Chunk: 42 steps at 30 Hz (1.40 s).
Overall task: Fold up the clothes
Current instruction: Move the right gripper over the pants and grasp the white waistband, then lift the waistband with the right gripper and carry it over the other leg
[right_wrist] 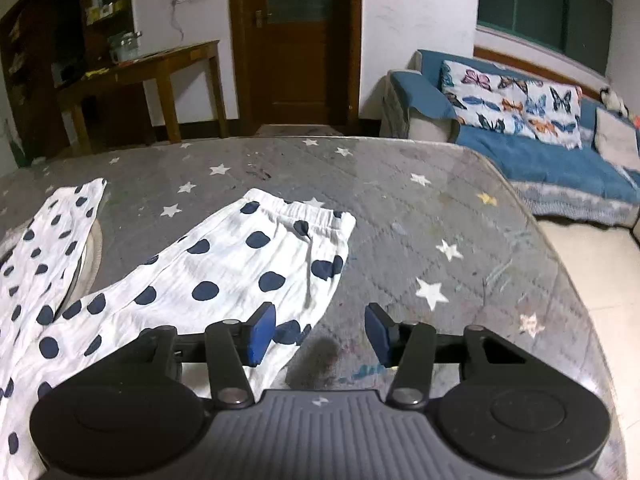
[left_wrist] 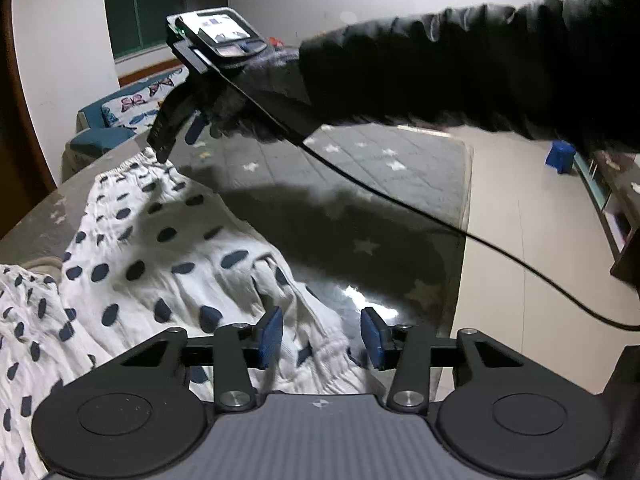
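Grey star-printed worktop [right_wrist: 400,200] under a glossy clear cover, with a blue sofa [right_wrist: 540,160] and butterfly cushion [right_wrist: 512,108] beyond its far right corner, a brown door [right_wrist: 296,40] straight behind, a wooden side table [right_wrist: 160,68] to the left. Seen from the left wrist: a small blue stool [left_wrist: 562,156] on the pale floor, well apart from the worktop. Nothing lying on the worktop between the claws and the cloth except bare starred surface and a dark stain [right_wrist: 316,364] just ahead of the right claw.

White trousers with navy dots [right_wrist: 224,272] spread flat across the left part of the worktop, elastic waistband toward the far side, one leg trailing off to the left.

Right claw [right_wrist: 320,334] spread, blue pads apart, nothing between them; trouser hem just beside and partly under the left pad, bare worktop under the gap. In the left wrist view, same claw tip-down at the waistband edge, carried by a black-sleeved arm [left_wrist: 460,68] crossing the upper frame, a black cable [left_wrist: 400,200] hanging across.

Left claw [left_wrist: 320,338] likewise spread, pads not pressing; gathered edge of the dotted cloth lying beneath and between them, hard to tell whether touching.
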Each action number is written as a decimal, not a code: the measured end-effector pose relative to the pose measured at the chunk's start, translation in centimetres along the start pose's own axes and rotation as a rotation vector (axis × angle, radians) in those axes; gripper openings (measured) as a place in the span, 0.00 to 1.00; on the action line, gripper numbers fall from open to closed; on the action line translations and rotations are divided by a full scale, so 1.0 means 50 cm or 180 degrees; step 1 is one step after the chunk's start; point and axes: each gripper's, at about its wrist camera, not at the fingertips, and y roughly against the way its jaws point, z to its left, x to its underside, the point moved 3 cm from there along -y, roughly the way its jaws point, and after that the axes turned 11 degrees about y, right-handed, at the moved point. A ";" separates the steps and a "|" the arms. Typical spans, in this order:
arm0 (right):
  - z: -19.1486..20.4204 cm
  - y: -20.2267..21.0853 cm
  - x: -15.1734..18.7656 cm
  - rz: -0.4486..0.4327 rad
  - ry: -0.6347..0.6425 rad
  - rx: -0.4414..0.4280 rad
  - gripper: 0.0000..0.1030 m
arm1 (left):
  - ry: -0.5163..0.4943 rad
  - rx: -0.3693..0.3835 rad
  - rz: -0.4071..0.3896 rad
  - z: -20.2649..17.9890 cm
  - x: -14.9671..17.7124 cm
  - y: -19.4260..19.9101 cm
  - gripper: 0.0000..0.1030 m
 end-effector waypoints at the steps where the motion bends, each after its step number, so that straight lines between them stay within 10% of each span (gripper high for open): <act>1: -0.003 -0.002 0.002 -0.0010 -0.0041 -0.0022 0.47 | -0.0011 -0.0011 0.0026 -0.002 0.002 -0.004 0.41; 9: -0.019 -0.037 -0.005 -0.0086 -0.0354 -0.0151 0.40 | 0.0198 0.0061 0.0014 0.025 0.000 -0.008 0.12; 22: -0.023 -0.135 -0.058 -0.0039 -0.0394 0.0008 0.33 | 0.0675 0.0192 -0.0219 0.076 -0.022 0.046 0.10; 26: -0.026 -0.147 -0.065 -0.0050 -0.0453 0.0074 0.11 | 0.0757 0.0193 -0.0267 0.085 -0.022 0.058 0.10; 42: -0.044 -0.046 -0.104 -0.0280 -0.0768 0.0160 0.02 | 0.1014 -0.0109 -0.0522 0.077 -0.003 0.149 0.09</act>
